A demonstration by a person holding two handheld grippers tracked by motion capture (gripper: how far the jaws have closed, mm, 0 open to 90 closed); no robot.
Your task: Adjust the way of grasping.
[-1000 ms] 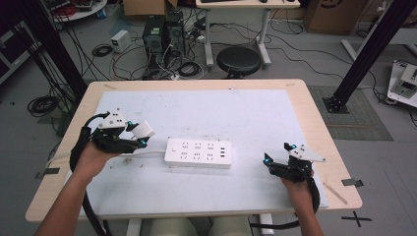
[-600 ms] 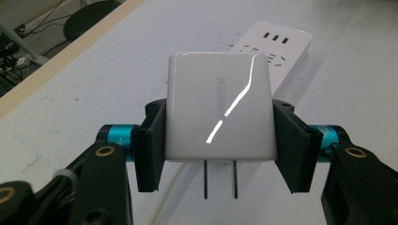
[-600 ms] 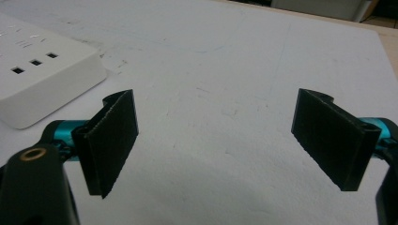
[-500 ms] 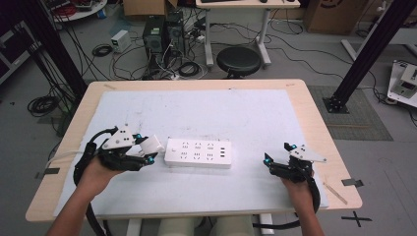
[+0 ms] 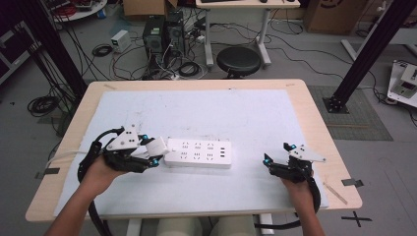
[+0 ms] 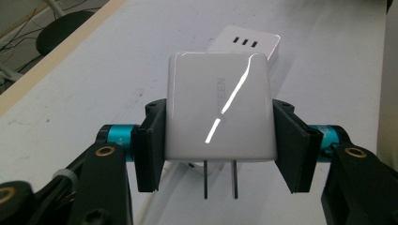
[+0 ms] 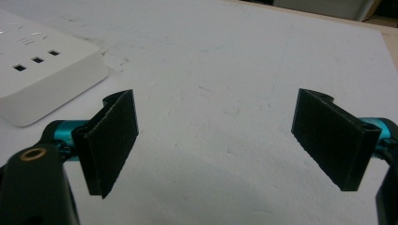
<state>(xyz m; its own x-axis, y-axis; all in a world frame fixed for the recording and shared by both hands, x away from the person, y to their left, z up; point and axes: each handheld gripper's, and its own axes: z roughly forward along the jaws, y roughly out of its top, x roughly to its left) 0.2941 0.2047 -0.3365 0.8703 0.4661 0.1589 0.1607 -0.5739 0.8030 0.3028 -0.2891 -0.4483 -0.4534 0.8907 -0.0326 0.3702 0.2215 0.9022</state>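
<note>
While the left tool (image 5: 150,155) clamps the white charger (image 6: 219,108) at the strip's left end, left of centre frame, the power strip (image 5: 198,153) runs left-right across the tabletop (image 5: 255,113). Prongs (image 6: 219,178) point down. Right tool (image 5: 276,156) idles open, lower right.

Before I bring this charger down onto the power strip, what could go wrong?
1. The power strip lies loose on the table. The right tongs are open and apart from it, so a push may slide it.
2. The left tongs grip the charger by its smooth sides, so it may slip.
3. The prongs hang at the strip's left end, perhaps short of its sockets.
</note>
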